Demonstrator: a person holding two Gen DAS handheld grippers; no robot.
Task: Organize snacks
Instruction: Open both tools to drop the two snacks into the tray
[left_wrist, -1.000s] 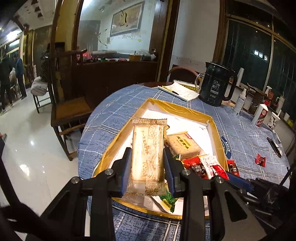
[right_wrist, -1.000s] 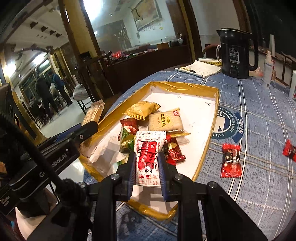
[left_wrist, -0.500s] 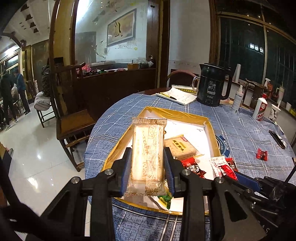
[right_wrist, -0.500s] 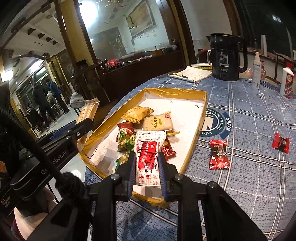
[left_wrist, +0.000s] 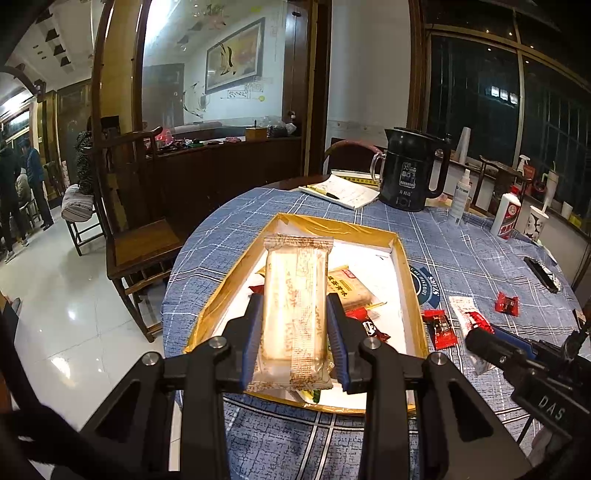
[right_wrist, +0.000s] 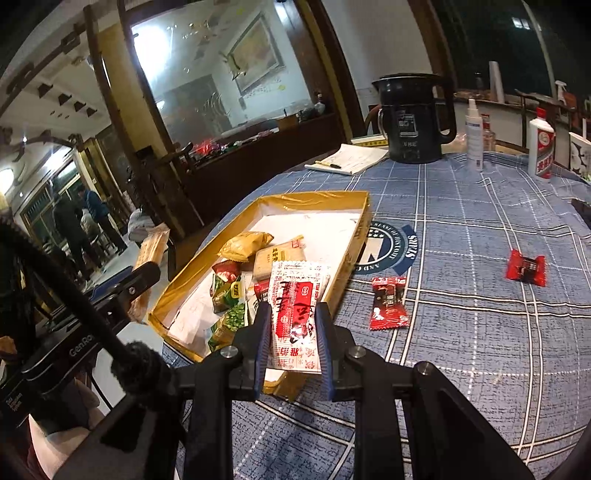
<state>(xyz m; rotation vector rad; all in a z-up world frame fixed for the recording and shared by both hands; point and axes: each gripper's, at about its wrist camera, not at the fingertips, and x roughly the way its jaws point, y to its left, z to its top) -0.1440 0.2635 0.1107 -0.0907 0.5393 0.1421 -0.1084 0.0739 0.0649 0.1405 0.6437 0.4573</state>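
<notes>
My left gripper (left_wrist: 295, 328) is shut on a long beige wafer pack (left_wrist: 295, 306), held above the near end of the gold-rimmed box (left_wrist: 328, 225). My right gripper (right_wrist: 293, 332) is shut on a red-and-white snack packet (right_wrist: 297, 310), held over the box's near right corner (right_wrist: 356, 236). The box holds several snacks: a yellow bag (right_wrist: 245, 245), a tan biscuit pack (right_wrist: 279, 256), green and red packets. Two red candies (right_wrist: 388, 302) (right_wrist: 526, 267) lie on the blue cloth to the right of the box.
A black kettle (right_wrist: 415, 118), an open notebook (right_wrist: 347, 160), a spray bottle (right_wrist: 474, 136) and a white liquor bottle (right_wrist: 541, 149) stand at the table's far side. A wooden chair (left_wrist: 140, 236) stands left of the table.
Both grippers have pulled back and up from the box, each still holding its packet. The right gripper has shifted right, toward the box's near right corner.
</notes>
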